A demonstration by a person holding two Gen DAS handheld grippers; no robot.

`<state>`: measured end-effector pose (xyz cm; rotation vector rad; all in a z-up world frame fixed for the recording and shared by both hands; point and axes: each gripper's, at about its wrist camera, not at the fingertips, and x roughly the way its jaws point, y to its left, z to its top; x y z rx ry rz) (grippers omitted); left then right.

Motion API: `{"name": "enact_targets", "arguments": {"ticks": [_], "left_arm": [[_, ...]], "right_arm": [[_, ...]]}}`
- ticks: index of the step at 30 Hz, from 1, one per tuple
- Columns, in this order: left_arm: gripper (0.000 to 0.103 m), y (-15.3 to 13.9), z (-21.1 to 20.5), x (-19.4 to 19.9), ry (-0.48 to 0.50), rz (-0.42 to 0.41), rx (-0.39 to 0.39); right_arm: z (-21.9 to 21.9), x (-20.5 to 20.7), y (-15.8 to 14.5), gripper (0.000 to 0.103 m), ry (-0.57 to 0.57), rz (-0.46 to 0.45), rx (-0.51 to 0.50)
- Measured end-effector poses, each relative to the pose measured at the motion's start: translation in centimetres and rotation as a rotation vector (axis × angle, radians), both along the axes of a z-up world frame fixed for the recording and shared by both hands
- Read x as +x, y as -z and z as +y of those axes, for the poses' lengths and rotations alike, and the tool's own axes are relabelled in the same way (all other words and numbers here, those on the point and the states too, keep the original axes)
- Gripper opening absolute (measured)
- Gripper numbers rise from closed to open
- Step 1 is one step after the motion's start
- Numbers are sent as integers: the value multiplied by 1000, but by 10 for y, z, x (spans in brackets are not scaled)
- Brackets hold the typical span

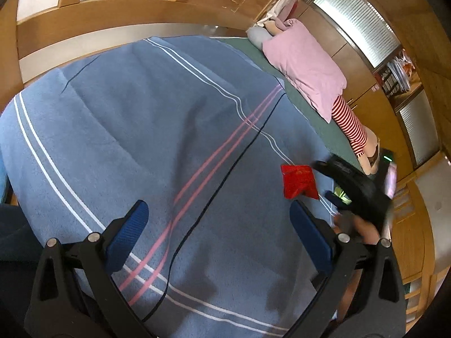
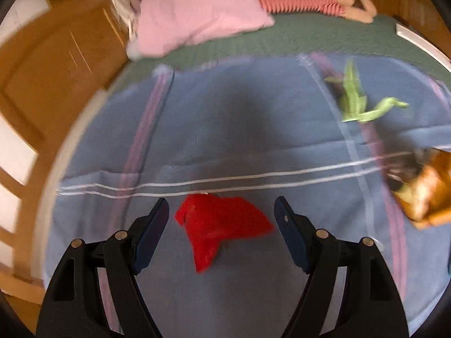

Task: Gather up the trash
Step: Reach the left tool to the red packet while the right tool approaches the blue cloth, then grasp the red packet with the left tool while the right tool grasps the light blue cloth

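Red wrapper (image 2: 220, 225) lies flat on the blue blanket (image 2: 225, 140). We find it directly ahead of the right gripper (image 2: 221, 225), between its wide, empty jaws. Our left gripper (image 1: 218, 238), also wide and empty, stands farther from the wrapper.

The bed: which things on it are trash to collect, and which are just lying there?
Trash, as it seems:
red wrapper
green wrapper

Just lying there:
pink pillow
striped doll
blue blanket
brown basket, possibly the collection bin
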<state>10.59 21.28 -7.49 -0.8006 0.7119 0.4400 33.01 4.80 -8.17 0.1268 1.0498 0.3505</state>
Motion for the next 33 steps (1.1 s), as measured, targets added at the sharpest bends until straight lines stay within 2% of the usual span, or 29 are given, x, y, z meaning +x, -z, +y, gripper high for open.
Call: {"name": "enact_targets", "arguments": {"ticks": [1,4,7,12,18,21,23,27,30,31,32,33], "left_arm": [[100,0,-1,1,3,4,2],[100,2,-3,5,17,15,0],[100,2,-2,3,15,12,-11],[100,2,-1,2,10,15,-6],[100,0,-8,11,42,39,29],[100,2,-14,17,73,62,46],[100,4,-17,20,96,79,48],[100,5,-21,25,125,100,65],[100,7,-24,25,135,105,72],[100,7,-25,25,137,106,72],[100,7,-25,25,138,107,71],[100,7,-24,25,138,107,69]], "right_arm": [[8,4,10,76,-6,31,-23],[12,-1,24,51,-44,55,-23],[1,-22,25,39,-90,33,16],[-36,-61,12,36,-161,91,95],[-72,-121,-5,36,-306,119,74],[-84,-141,-8,42,-339,116,38],[-91,-149,-11,59,-334,111,43],[-125,-152,-28,68,-258,41,119],[-166,-155,-53,68,-118,-99,121],[-184,-158,-64,70,-29,-193,80],[-202,-160,-73,79,68,-280,11],[-215,-160,-76,82,143,-323,-41]]}}
